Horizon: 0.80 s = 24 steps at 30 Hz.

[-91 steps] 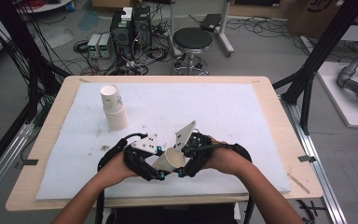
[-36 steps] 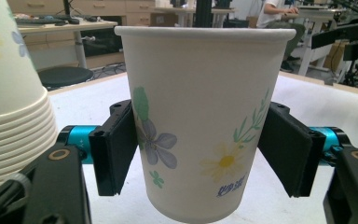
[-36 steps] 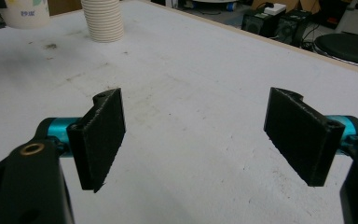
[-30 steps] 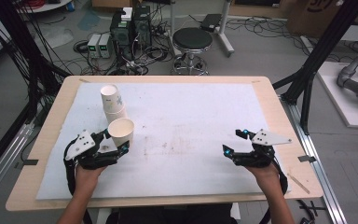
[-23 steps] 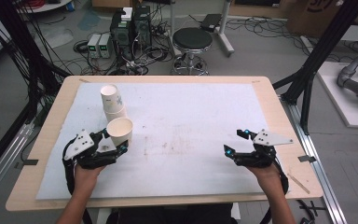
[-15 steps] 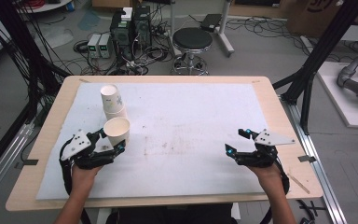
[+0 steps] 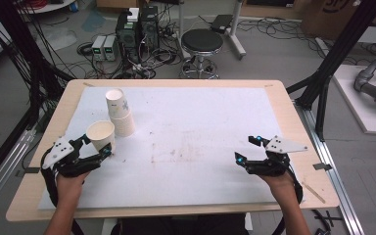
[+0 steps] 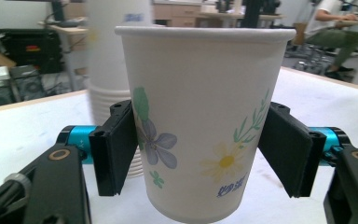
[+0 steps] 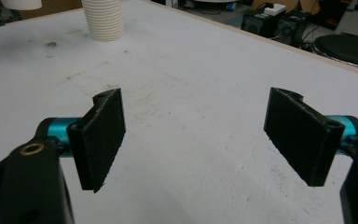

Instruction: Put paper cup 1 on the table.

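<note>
A white paper cup (image 7: 101,135) printed with flowers stands upright between the jaws of my left gripper (image 7: 98,148), which is shut on its sides at the left of the table. In the left gripper view the cup (image 8: 200,116) fills the gap, with a pad pressed on each flank. A stack of the same cups (image 7: 119,113) stands just behind and to the right of it, also visible as the stack (image 8: 107,70). My right gripper (image 7: 246,148) rests low at the right front, open with nothing between its pads (image 9: 100,135).
A white mat (image 7: 200,132) covers the wooden table (image 7: 293,122), lightly stained near the middle. The cup stack (image 9: 102,18) shows far off in the right gripper view. Beyond the far edge are a stool (image 7: 202,41) and floor cables.
Three seconds ago both grippers met at the front centre around a cup. Over the last second the left gripper carried the cup leftward, away from the stack. The right gripper stayed put.
</note>
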Each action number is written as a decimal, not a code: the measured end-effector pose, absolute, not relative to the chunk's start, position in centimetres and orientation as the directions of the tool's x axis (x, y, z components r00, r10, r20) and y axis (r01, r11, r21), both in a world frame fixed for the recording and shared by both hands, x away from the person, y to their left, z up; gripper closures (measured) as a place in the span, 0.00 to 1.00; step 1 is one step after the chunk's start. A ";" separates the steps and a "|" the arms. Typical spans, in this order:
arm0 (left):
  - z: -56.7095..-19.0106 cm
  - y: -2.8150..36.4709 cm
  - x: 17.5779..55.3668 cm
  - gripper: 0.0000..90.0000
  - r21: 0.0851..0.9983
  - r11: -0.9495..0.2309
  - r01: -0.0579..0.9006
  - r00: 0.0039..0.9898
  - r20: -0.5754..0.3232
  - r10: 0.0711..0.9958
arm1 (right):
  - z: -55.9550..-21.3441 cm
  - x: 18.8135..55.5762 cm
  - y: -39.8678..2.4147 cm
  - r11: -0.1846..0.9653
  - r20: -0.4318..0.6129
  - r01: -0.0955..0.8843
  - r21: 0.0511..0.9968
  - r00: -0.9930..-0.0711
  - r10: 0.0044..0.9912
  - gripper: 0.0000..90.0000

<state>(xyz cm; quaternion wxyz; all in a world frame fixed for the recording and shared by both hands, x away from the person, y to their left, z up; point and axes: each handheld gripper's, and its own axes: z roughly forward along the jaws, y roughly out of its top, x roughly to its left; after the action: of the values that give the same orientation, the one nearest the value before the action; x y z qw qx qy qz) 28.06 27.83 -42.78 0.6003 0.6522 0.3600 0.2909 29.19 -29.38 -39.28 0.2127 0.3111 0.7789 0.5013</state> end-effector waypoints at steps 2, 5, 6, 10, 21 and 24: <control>-43.2 28.5 28.3 0.34 0.989 -0.028 0.145 0.549 -0.057 0.834 | -39.3 29.2 -29.3 0.306 -0.021 0.269 0.913 -0.719 0.695 0.23; -44.0 29.3 28.7 0.34 0.981 -0.037 0.190 0.529 -0.070 0.846 | -39.3 29.2 -29.2 0.309 -0.024 0.264 0.914 -0.723 0.690 0.23; -44.2 29.5 28.8 0.34 0.978 -0.051 0.204 0.516 -0.064 0.854 | -39.3 29.2 -29.2 0.311 -0.027 0.263 0.913 -0.724 0.690 0.23; -44.8 30.2 29.2 0.34 0.971 -0.054 0.234 0.476 -0.067 0.877 | -39.3 29.2 -29.2 0.311 -0.023 0.268 0.912 -0.723 0.690 0.23; -45.6 30.1 29.7 0.34 0.926 -0.139 0.351 0.402 -0.015 0.916 | -39.4 29.2 -29.1 0.318 -0.024 0.268 0.909 -0.729 0.684 0.23; -45.7 30.1 29.7 0.34 0.919 -0.150 0.365 0.401 -0.010 0.916 | -39.4 29.2 -29.1 0.315 -0.020 0.271 0.910 -0.729 0.684 0.23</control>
<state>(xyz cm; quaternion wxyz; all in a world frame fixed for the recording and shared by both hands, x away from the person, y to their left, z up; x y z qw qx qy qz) 29.71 30.07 -45.65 0.4628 0.6973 0.4593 0.2977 29.22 -29.07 -39.37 0.2066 0.3044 0.7842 0.4997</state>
